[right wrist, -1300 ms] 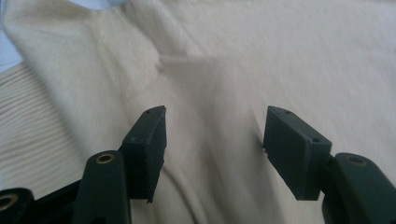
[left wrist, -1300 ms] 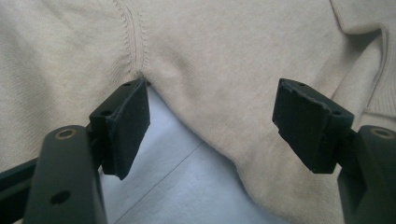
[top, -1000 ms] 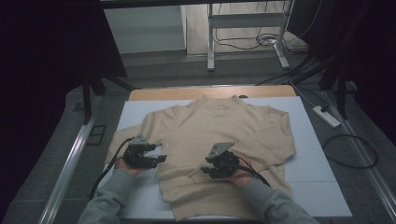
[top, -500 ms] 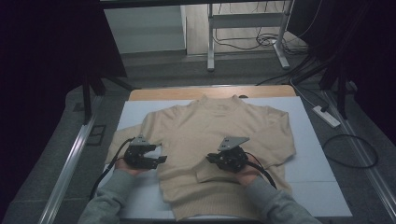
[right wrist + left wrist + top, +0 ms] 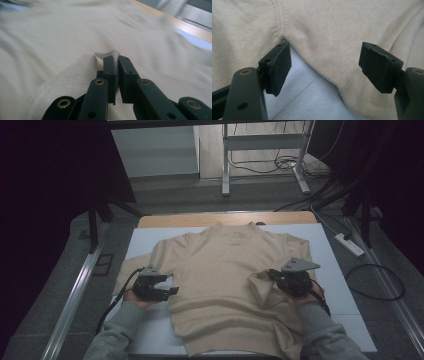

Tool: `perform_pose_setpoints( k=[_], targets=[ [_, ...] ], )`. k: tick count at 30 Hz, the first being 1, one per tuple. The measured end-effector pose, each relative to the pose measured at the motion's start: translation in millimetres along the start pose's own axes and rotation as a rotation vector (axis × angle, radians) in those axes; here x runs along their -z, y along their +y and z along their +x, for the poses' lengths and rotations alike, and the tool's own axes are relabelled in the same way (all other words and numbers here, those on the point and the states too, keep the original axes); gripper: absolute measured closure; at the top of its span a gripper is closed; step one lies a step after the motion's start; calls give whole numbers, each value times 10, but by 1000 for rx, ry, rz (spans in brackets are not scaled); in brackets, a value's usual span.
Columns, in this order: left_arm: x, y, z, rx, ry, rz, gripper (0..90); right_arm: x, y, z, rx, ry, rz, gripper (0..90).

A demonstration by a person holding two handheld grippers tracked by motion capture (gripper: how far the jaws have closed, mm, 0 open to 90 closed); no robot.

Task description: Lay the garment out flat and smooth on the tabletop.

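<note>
A cream-coloured knitted sweater (image 5: pixel 225 285) is lying spread flat, front up, on a white padded board (image 5: pixel 345 320) covering the table, its collar pointing away from the person. At the left, the left gripper (image 5: pixel 167 285) is resting at the notch where the sweater's sleeve is meeting the body, with its jaws standing wide apart and grasping nothing; in the left gripper view the underarm seam (image 5: pixel 279 22) is sitting just beyond the tip of the left-hand pad (image 5: pixel 278 66), the white board is showing in the gap between the jaws, and the body's side edge is running slantwise between the two pads without either one pressing on it. Moving across, the sweater's chest is lying smooth and flat between the two grippers. At the right, the right gripper (image 5: pixel 272 275) is clenched on a pinch of the knit, having just been closing its jaws; in the right gripper view a small ridge of cream fabric (image 5: pixel 111 53) is sticking up from between the pressed pads. In the high view that pinched fabric is standing raised off the board as a folded flap beside the jaws.
</note>
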State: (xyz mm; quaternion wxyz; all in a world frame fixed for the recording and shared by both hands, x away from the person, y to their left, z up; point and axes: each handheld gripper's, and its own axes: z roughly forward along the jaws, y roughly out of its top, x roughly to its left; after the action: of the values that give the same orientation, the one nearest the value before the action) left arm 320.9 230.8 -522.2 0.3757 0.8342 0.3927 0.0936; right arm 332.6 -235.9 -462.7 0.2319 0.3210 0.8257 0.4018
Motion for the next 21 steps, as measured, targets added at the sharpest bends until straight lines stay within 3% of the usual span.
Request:
perform_pose_setpoints(
  k=[6,9,15,17,21],
  targets=[
    [-6,-4,3,-1,5,9,252,220,-321,-278,-63,-104,40,841],
    [-8,-5,4,-2,4,9,252,375,-473,-350,-61,-169,63,841],
    [-25,-3,25,1,-2,8,252,861,-927,-565,-174,-286,94,840],
    [-30,-3,26,4,-3,6,251,1004,-1074,-606,-216,-330,112,840],
    [-25,3,35,8,-5,1,252,1090,-1185,-609,-241,-368,185,786]
  ],
)
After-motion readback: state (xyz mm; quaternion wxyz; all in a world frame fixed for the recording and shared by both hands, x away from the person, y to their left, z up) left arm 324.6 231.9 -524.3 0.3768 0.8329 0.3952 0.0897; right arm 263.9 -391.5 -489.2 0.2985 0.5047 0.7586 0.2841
